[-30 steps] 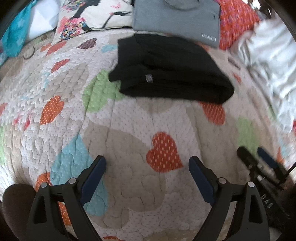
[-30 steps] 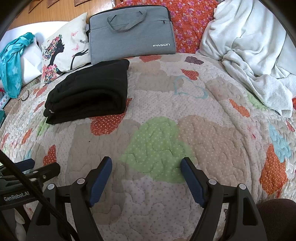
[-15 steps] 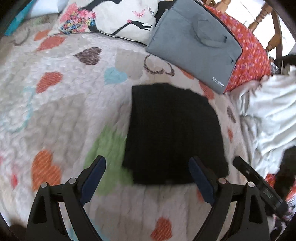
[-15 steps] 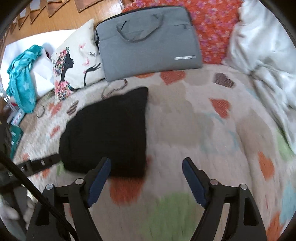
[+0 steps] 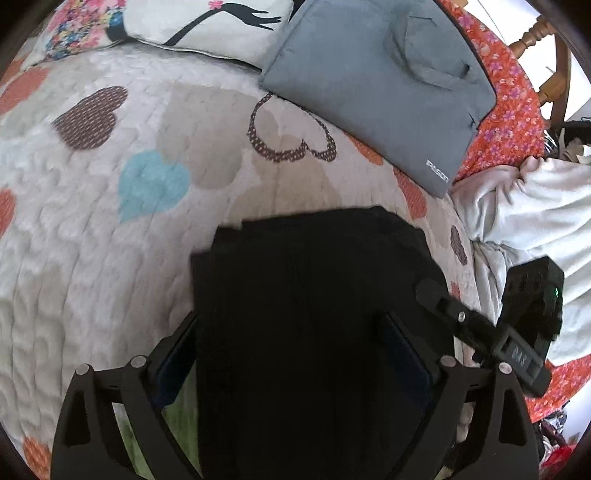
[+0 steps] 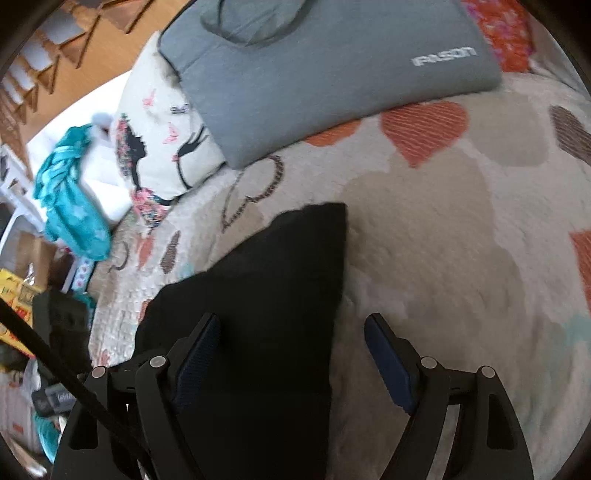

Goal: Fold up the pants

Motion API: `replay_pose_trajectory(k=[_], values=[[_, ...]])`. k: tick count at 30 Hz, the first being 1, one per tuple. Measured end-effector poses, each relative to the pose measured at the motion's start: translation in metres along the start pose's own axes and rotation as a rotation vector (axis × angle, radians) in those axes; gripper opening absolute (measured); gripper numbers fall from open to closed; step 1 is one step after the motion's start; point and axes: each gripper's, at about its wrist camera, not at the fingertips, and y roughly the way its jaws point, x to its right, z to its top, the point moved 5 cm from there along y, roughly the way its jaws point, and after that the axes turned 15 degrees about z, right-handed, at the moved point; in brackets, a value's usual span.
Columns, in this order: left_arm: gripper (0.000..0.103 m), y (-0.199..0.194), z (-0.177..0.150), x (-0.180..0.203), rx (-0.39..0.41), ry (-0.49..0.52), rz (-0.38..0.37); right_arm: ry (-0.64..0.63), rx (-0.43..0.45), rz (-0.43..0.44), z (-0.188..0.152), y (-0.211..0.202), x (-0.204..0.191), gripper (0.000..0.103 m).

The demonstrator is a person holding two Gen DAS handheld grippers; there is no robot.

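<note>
Through my left wrist camera, my left tongs stand wide apart with nothing pinched; the folded black pants lie flat on the bed's heart-patterned quilt and fill the gap between my two fingers, reaching out past both tips. I cannot tell whether the pads touch the cloth. Beyond the pants a grey laptop bag leans on an orange floral pillow, with a white printed cushion to its left and a rumpled white blanket at the right. My right tongs' black body shows at the pants' right edge.

Through my right wrist camera, my right tongs are also spread wide and empty. The pants lie under the left finger and across part of the gap; the right finger hangs over bare quilt. The grey bag and the cushion sit further back, with a teal cloth at the left.
</note>
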Motion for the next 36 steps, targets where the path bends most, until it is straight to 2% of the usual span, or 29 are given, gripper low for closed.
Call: replay_pose_trajectory(k=[1, 2, 3, 5, 7, 9, 11, 15, 18, 19, 20, 22, 25, 27, 30, 33, 36], values=[[0.093, 0.001, 0.003, 0.003, -0.005, 0.003, -0.002, -0.003, 0.001, 0.013, 0.002, 0.001, 0.0, 0.071], [0.081, 0.001, 0.005, 0.007, -0.009, 0.01, -0.001, 0.007, -0.01, 0.048, 0.003, 0.004, 0.0, 0.038], [0.075, 0.002, 0.007, 0.011, -0.015, 0.016, 0.018, 0.041, -0.029, 0.087, 0.004, 0.007, 0.001, 0.028], [0.064, -0.001, 0.01, 0.017, -0.025, 0.025, 0.012, 0.037, -0.012, 0.079, 0.007, 0.004, -0.003, 0.023], [0.062, -0.007, 0.018, 0.02, -0.022, 0.009, -0.017, 0.023, 0.013, 0.08, 0.012, -0.003, -0.01, 0.022], [0.062, -0.01, 0.029, 0.023, -0.021, -0.018, -0.05, -0.001, 0.046, 0.07, 0.019, -0.01, -0.017, 0.021], [0.062, -0.007, 0.04, 0.029, -0.02, -0.032, -0.053, -0.023, 0.087, 0.035, 0.027, -0.021, -0.018, 0.021], [0.064, 0.024, 0.049, 0.04, -0.064, -0.012, 0.025, -0.03, 0.111, -0.088, 0.031, -0.027, 0.001, 0.022], [0.066, 0.025, 0.051, 0.042, -0.075, -0.022, 0.031, -0.038, 0.079, -0.212, 0.025, -0.019, 0.018, 0.039], [0.066, 0.02, 0.053, 0.041, -0.079, -0.03, 0.016, -0.043, 0.087, -0.229, 0.026, -0.021, 0.019, 0.048], [0.066, 0.015, 0.055, 0.038, -0.077, -0.033, 0.008, -0.041, 0.097, -0.236, 0.027, -0.024, 0.019, 0.053], [0.066, 0.003, 0.062, 0.028, -0.062, -0.035, 0.023, -0.044, 0.111, -0.239, 0.03, -0.029, 0.015, 0.055], [0.066, -0.02, 0.077, 0.009, -0.012, -0.068, 0.085, -0.057, 0.128, -0.265, 0.029, -0.039, 0.016, 0.055], [0.066, -0.036, 0.084, 0.007, 0.033, -0.078, 0.072, -0.066, 0.161, -0.29, 0.029, -0.046, 0.012, 0.055], [0.066, -0.051, 0.086, 0.025, 0.08, -0.052, 0.004, -0.082, 0.218, -0.275, 0.03, -0.058, 0.0, 0.055], [0.066, -0.038, 0.082, 0.05, 0.05, -0.011, -0.038, -0.106, 0.243, -0.271, 0.029, -0.064, -0.01, 0.057], [0.066, -0.001, 0.075, 0.053, -0.028, -0.004, 0.025, -0.11, 0.23, -0.27, 0.025, -0.063, -0.009, 0.059]])
